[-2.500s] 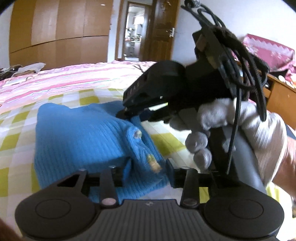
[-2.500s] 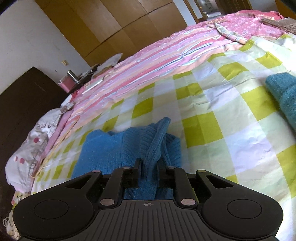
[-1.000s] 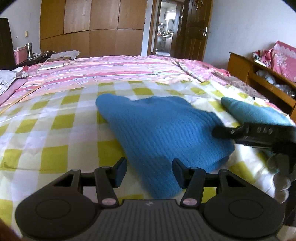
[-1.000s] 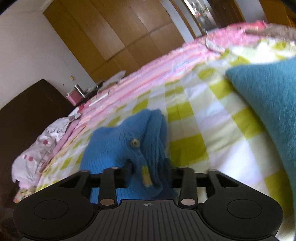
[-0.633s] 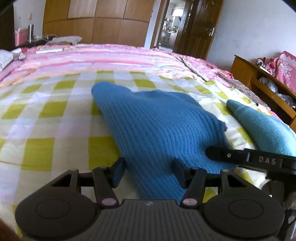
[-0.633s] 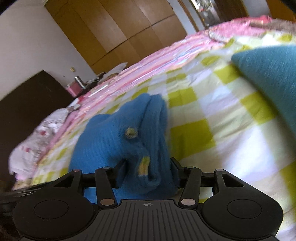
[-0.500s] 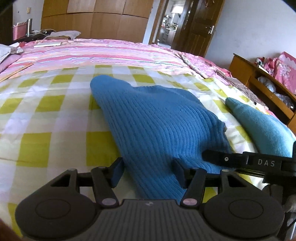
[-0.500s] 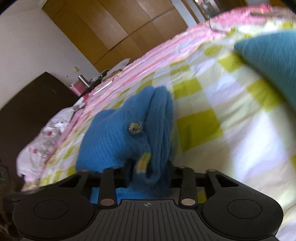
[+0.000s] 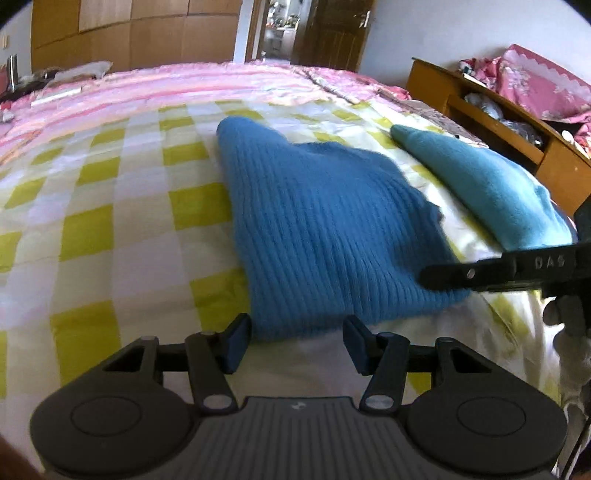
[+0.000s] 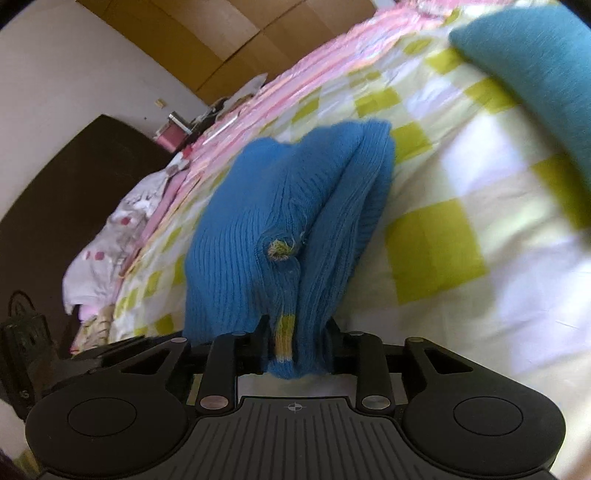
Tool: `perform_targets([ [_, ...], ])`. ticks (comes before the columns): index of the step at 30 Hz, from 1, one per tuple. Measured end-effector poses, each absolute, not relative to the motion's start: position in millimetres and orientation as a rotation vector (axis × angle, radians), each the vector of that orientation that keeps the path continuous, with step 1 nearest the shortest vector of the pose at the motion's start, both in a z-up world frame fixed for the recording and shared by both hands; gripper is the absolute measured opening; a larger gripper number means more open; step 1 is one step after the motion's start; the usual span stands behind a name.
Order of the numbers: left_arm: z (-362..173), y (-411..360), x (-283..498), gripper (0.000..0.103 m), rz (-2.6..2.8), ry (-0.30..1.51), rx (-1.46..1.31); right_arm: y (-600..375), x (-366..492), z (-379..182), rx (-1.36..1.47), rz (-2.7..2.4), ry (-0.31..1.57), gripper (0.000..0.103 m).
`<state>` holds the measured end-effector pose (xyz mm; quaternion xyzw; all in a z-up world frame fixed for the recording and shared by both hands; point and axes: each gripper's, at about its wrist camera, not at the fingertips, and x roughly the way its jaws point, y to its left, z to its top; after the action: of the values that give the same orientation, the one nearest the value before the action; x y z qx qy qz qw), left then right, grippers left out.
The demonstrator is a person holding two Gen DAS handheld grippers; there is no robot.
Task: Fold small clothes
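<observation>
The left gripper [image 9: 297, 341] points downward with its jaws apart, nothing pressed between the fingers [image 9: 236, 341]. The right gripper [image 10: 295, 345] has just been opening slightly, fingers [image 10: 258, 343] still pinching blue knit fabric. A gloved hand [image 9: 570, 334] holds its handle.

A wide bed [image 9: 110, 206] is covered by a yellow-and-white checked sheet, with a pink striped quilt [image 9: 184, 83] laid beyond. Brown wooden wardrobes [image 9: 129, 33] and an open dark door [image 9: 332, 33] are seen behind; an orange wooden cabinet [image 9: 491, 122] stands rightward.
</observation>
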<state>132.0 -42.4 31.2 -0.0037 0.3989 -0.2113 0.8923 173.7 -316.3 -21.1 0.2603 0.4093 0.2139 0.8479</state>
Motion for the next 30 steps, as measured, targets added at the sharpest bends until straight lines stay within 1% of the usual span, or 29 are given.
perform_targets([
  [5,60,-39,127,0.058,-0.439,0.727,-0.013,-329,155,8,0.529,0.354,0.733,0.031],
  [9,78,-42,136,0.060,-0.438,0.655,-0.001,-340,162,22,0.565,0.286,0.653,0.031],
  [12,78,-52,153,0.060,-0.412,0.628,0.033,-340,182,18,0.645,0.296,0.657,0.032],
  [18,61,-69,180,0.060,-0.393,0.663,0.041,-325,232,-7,0.672,0.300,0.720,0.034],
  [21,59,-74,180,0.061,-0.384,0.659,0.064,-320,240,-16,0.671,0.316,0.711,0.033],
  [22,59,-74,180,0.061,-0.384,0.660,0.066,-320,241,-17,0.665,0.323,0.703,0.027],
  [23,60,-75,179,0.061,-0.384,0.659,0.068,-322,242,-17,0.667,0.326,0.696,0.014],
  [24,61,-76,179,0.061,-0.383,0.654,0.068,-324,241,-16,0.675,0.330,0.690,0.012],
  [28,67,-79,175,0.061,-0.381,0.616,0.046,-336,230,-2,0.678,0.334,0.611,0.007],
  [30,62,-82,180,0.062,-0.378,0.637,0.045,-341,223,3,0.654,0.301,0.578,0.002],
])
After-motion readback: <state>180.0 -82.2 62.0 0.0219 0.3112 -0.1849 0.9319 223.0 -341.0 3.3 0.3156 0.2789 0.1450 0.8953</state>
